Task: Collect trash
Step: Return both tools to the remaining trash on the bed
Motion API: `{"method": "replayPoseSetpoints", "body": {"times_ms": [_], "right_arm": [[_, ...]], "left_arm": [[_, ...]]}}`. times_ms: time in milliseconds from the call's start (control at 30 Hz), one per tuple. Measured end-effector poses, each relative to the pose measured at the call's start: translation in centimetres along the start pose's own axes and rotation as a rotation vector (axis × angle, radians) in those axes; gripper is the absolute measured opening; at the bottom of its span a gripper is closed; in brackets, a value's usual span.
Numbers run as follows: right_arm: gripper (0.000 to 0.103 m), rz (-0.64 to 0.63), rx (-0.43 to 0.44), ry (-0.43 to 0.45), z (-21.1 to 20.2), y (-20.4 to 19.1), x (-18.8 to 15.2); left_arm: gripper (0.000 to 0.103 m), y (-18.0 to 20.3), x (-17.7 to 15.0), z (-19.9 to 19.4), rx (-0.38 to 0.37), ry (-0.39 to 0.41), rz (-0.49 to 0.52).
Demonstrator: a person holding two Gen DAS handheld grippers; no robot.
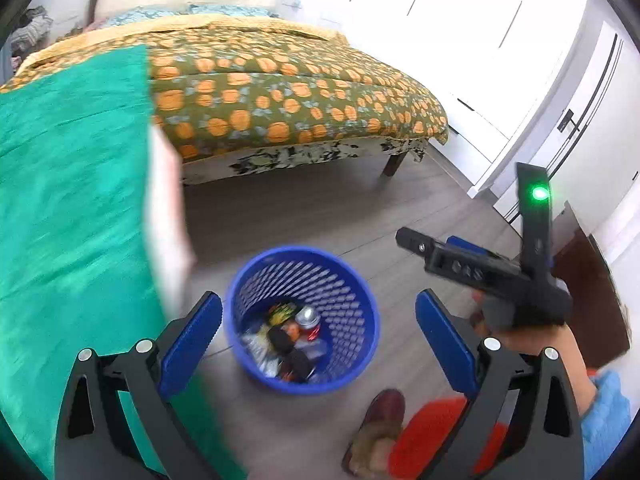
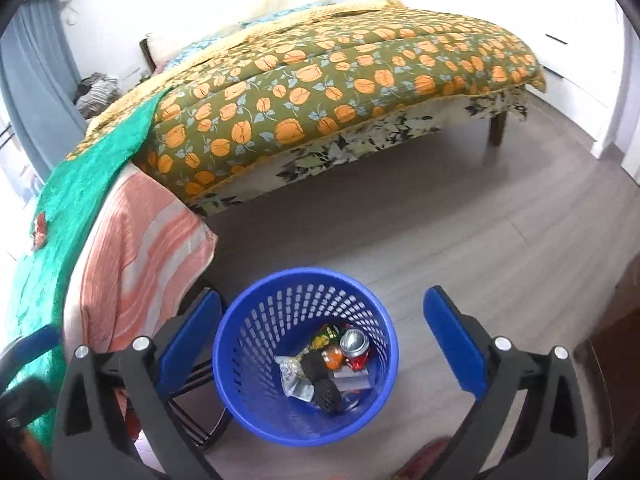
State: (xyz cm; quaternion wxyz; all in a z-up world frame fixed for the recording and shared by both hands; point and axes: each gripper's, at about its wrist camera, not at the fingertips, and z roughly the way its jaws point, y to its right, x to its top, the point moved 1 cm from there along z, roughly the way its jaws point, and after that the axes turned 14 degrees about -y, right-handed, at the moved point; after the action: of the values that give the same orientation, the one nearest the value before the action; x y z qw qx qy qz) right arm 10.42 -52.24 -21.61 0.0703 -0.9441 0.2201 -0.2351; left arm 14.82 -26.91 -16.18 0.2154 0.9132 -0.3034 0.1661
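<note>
A blue perforated bin [image 1: 352,320] stands on the grey floor and holds trash: a drink can [image 1: 308,318], wrappers and dark pieces. My left gripper [image 1: 318,336] is open and empty above the bin. In the right wrist view the same bin [image 2: 248,344] sits below my right gripper [image 2: 322,336], which is open and empty. The can [image 2: 354,342] and a silver wrapper [image 2: 294,378] lie inside. The right gripper's body [image 1: 480,270] shows in the left wrist view, held in a hand to the right of the bin.
A bed with an orange-flowered quilt [image 2: 340,80] runs behind the bin. A table under a green cloth [image 1: 68,200] and a striped orange cloth [image 2: 148,248] stands at left. White wardrobe doors [image 1: 480,40] at right. A foot in a brown slipper [image 1: 376,428] is near the bin.
</note>
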Motion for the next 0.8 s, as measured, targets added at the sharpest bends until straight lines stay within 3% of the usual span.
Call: {"method": "replayPoseSetpoints", "body": {"times_ms": [167,300,433,500,633,800], "right_arm": [[0.098,-0.176,-0.062,0.083,-2.1,-5.7,-1.9],[0.098,-0.350,0.017,0.110,-3.9,-13.0,-3.3],[0.098,-0.533,0.119,0.072,-4.2,-23.0,-3.9],[0.098,-0.599,0.157,0.055,-3.7,-27.5,-4.1],[0.098,-0.749,0.178,0.006,-0.7,-36.8,-4.5],[0.098,-0.837,0.118,-0.079,4.4,-41.5,-4.7]], "left_arm": [[0.096,-4.5,-4.9,-5.0,0.098,-0.012,-0.029],[0.096,-10.7,-8.1,-9.7,0.190,0.016,-0.109],[0.096,-17.9,-9.5,-12.9,0.304,0.021,-0.185],[0.096,-21.8,-9.3,-14.3,0.373,0.023,-0.226],[0.096,-28.1,-7.4,-15.8,0.417,0.033,-0.303],[0.096,-33.8,-3.0,-16.3,0.402,0.099,-0.374]]}}
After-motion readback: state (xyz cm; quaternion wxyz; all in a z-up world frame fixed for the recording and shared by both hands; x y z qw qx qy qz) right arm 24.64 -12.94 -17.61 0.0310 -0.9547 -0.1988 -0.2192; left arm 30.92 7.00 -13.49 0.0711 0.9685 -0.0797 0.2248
